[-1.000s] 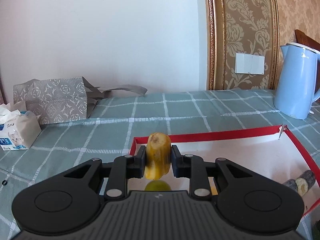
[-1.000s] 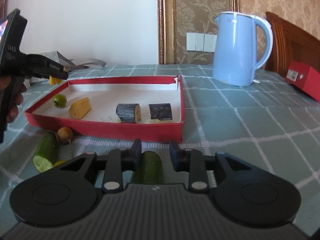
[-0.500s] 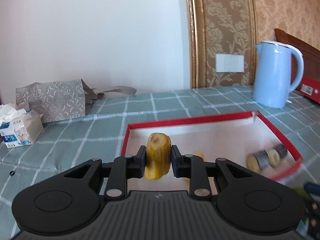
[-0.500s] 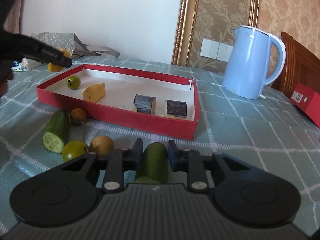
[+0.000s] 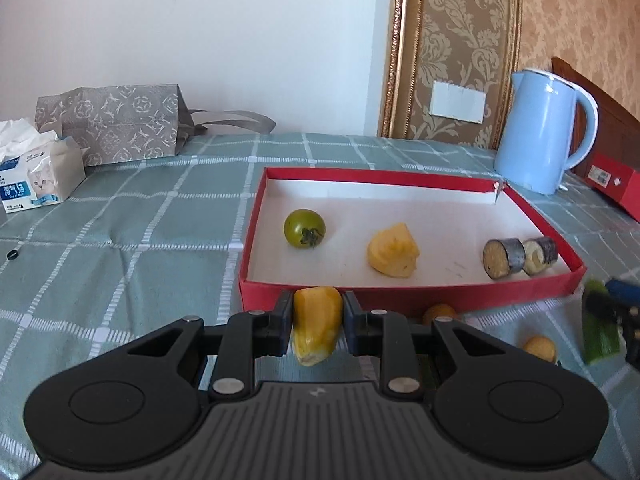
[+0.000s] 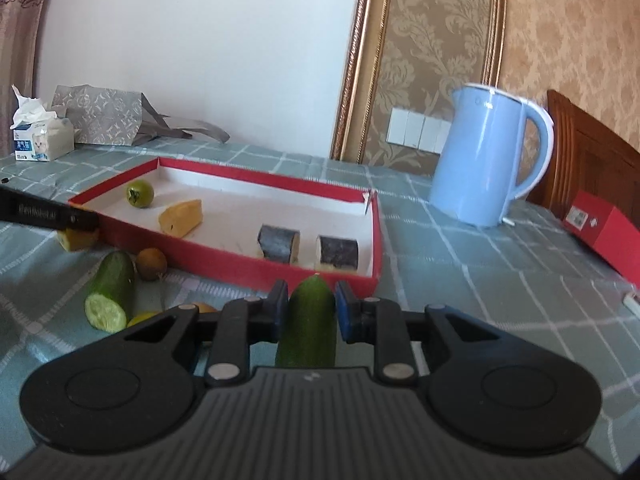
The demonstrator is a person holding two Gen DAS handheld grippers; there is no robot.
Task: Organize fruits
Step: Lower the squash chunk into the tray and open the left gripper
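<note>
The lower end of the banana piece [image 5: 317,326] disappears behind the left gripper [image 5: 316,326] body, so its full length cannot be told. To the right of that gripper, the right gripper [image 5: 624,320] and the cucumber piece [image 5: 600,326] it carries are motion-blurred and cut off by the picture's edge. A small round fruit [image 5: 440,313] just beyond the left gripper's right finger is half hidden behind it.

In the right wrist view, the held cucumber's near end is hidden by the gripper body. To its left, 2 small fruits [image 6: 168,314] are mostly hidden behind the left finger. The red box [image 6: 608,236] far right runs past the frame, its label too small to read.
</note>
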